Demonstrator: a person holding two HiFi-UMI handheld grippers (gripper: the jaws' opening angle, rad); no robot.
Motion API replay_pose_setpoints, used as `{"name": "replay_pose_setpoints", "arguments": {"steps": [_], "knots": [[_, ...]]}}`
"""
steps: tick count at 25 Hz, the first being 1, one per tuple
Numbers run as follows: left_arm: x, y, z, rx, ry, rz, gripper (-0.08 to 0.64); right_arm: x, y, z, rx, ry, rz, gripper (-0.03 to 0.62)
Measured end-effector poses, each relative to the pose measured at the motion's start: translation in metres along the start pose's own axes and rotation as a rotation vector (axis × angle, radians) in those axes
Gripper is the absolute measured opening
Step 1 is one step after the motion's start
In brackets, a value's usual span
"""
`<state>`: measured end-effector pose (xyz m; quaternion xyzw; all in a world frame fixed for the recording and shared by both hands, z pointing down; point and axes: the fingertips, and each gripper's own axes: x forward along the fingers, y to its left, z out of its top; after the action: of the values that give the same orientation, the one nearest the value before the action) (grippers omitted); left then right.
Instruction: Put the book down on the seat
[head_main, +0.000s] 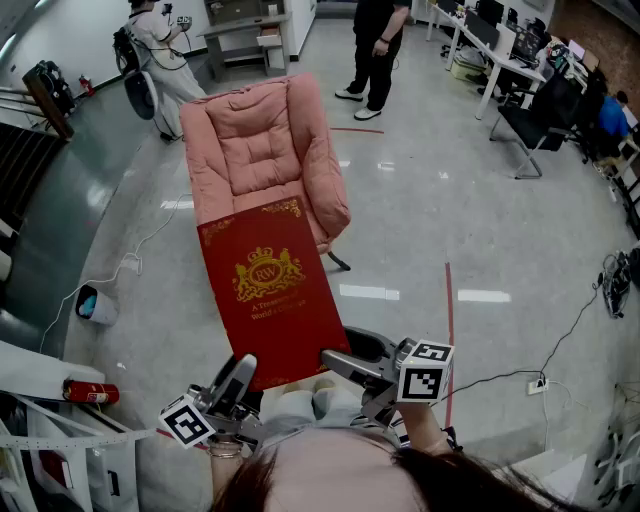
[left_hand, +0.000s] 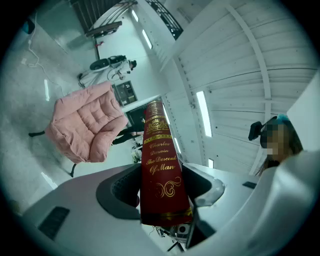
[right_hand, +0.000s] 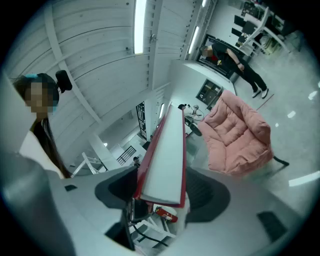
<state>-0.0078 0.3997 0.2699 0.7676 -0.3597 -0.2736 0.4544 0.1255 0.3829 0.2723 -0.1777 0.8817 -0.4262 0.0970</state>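
Observation:
A large red book (head_main: 270, 290) with a gold crest hangs flat in the air in front of a pink cushioned chair (head_main: 265, 150), held by its near edge. My left gripper (head_main: 236, 384) is shut on the near left corner, with the gold-lettered spine (left_hand: 159, 165) between its jaws. My right gripper (head_main: 342, 364) is shut on the near right corner, where the white page edge (right_hand: 165, 160) sits between its jaws. The chair's seat (left_hand: 82, 122) lies beyond the book's far end and is bare. The chair (right_hand: 240, 132) also shows in the right gripper view.
A fire extinguisher (head_main: 92, 392) lies on the floor at the left beside white shelving. Two people (head_main: 375, 50) stand behind the chair. Desks and office chairs (head_main: 530, 90) line the back right. A cable (head_main: 560, 350) and a red tape line (head_main: 449, 310) cross the floor at the right.

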Motion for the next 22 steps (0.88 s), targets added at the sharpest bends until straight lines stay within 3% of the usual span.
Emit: {"name": "replay_pose_setpoints", "arguments": {"steps": [4, 16, 22], "knots": [[0.001, 0.005, 0.005, 0.040, 0.024, 0.012, 0.256, 0.004, -0.002, 0.001, 0.002, 0.006, -0.007, 0.298], [-0.010, 0.037, 0.058, -0.008, 0.049, -0.018, 0.256, 0.065, -0.005, -0.001, 0.002, -0.020, -0.039, 0.299], [-0.016, 0.048, 0.077, 0.006, 0.063, -0.020, 0.256, 0.086, -0.006, -0.007, 0.016, -0.027, -0.055, 0.299]]}}
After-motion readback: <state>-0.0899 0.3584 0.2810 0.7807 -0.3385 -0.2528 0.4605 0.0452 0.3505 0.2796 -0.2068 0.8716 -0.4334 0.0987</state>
